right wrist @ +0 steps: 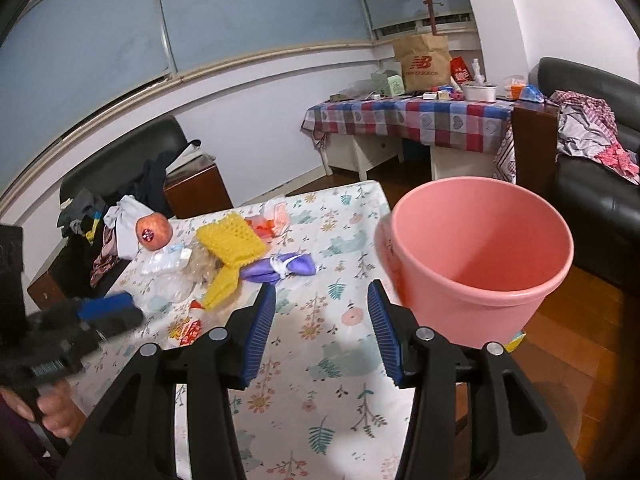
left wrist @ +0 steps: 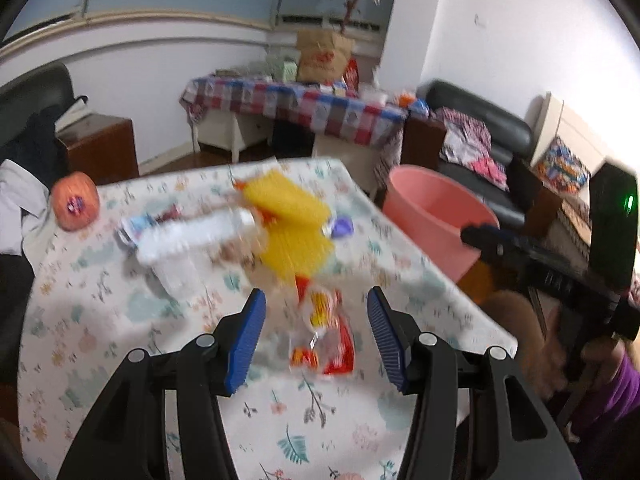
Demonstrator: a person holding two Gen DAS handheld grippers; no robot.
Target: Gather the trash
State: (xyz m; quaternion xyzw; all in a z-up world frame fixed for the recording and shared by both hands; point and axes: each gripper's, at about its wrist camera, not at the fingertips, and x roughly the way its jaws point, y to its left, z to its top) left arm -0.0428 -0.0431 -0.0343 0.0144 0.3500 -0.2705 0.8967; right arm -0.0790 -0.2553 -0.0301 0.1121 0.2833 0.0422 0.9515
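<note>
Left gripper point(left wrist: 316, 336) hovers agape over a red wrapper point(left wrist: 324, 336); right gripper point(right wrist: 322, 328) agape, empty.

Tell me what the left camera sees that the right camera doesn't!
Only the left wrist view shows the red snack wrapper whole, lying between the open left tool's fingers, plus the person's purple sleeve. Only the right wrist view shows the inside of the pink bucket and the clothes pile beyond the table. Both show the apple, yellow cloth and flowery tablecloth.
</note>
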